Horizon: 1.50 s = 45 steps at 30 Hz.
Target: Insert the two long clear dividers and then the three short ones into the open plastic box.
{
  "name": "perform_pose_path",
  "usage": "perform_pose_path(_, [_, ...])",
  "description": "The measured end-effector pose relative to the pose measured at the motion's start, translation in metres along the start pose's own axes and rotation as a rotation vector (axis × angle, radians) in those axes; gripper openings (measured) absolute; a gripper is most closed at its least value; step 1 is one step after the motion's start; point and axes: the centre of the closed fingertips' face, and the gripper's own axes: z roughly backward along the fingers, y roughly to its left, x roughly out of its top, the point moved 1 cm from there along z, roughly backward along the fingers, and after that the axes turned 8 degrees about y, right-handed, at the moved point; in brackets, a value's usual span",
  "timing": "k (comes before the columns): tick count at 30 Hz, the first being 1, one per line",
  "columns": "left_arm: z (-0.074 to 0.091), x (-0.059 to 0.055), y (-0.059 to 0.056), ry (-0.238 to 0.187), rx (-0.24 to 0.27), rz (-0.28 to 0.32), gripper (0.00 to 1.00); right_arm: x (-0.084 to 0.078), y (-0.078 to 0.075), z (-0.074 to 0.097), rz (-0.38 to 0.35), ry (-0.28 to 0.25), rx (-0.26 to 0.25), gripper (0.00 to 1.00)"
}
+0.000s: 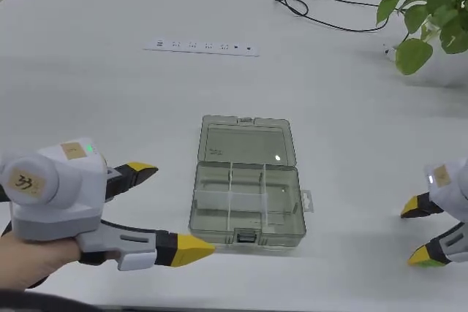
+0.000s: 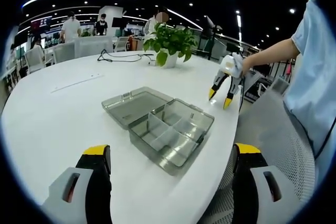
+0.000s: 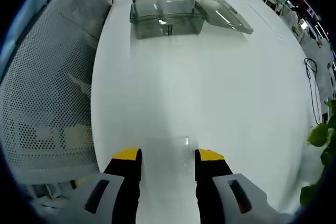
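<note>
Two hazards were noted at this stage. First, the open plastic box (image 1: 212, 224) sat unrestrained close to the near edge of the desk (image 1: 110, 93), roughly midway between the two grippers. In the inspector's judgement, a push on a divider with neither gripper steadying the box could slide it toward that edge or tip it. Second, because the dividers were clear, a piece could be overlooked, set in the wrong slot or seated askew, and a thin piece lying flat on the desk would be prone to slip from the jaws. The left gripper (image 1: 174, 210) hovered just left of the box with its jaws spread wide and nothing between them. The right gripper (image 1: 417, 233) was held well to the right, near the same edge, jaws likewise apart and gripping nothing. In the right gripper view a faint clear rectangle (image 3: 176, 153) lay on the desk just ahead of the jaws; it may have been a short divider, but this could not be confirmed. The box was smoke-tinted and see-through, with its lid (image 1: 247, 140) laid flat back toward the far edge and a latch tab at the front wall. Partitions stood inside the tray, splitting it into several compartments, though the number of pieces seated could not be counted with confidence. A power strip (image 1: 201, 47), a black cable (image 1: 322, 12) and a potted plant (image 1: 431, 5) lay well apart from the work, toward the far edge.
</note>
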Motion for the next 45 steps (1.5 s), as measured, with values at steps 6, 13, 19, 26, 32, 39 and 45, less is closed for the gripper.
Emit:
perform_pose_path(6, [0.0, 0.0, -0.001, -0.004, -0.001, 0.003, 0.99, 0.001, 0.004, 0.002, 0.018, 0.024, -0.001, 0.33])
perform_pose_path(13, [0.0, -0.001, -0.002, -0.009, -0.001, 0.005, 0.98, 0.003, 0.005, 0.002, 0.013, 0.041, -0.004, 0.33])
perform_pose_path(19, [0.001, 0.0, -0.002, -0.015, 0.0, 0.006, 0.98, 0.004, 0.006, 0.002, 0.02, 0.065, -0.003, 0.32])
perform_pose_path(26, [0.0, 0.002, -0.003, -0.02, 0.001, 0.005, 0.97, 0.004, 0.005, 0.002, 0.03, 0.07, -0.006, 0.32])
perform_pose_path(32, [-0.001, 0.001, -0.004, -0.018, 0.0, 0.013, 0.97, 0.003, 0.005, 0.002, 0.025, 0.067, -0.007, 0.32])
perform_pose_path(39, [-0.003, 0.0, -0.005, -0.009, -0.011, 0.022, 0.97, -0.001, -0.004, -0.001, 0.043, 0.064, -0.018, 0.32])
perform_pose_path(45, [-0.005, 0.003, -0.004, -0.017, -0.017, 0.042, 0.95, 0.01, -0.013, 0.008, 0.022, 0.02, -0.056, 0.32])
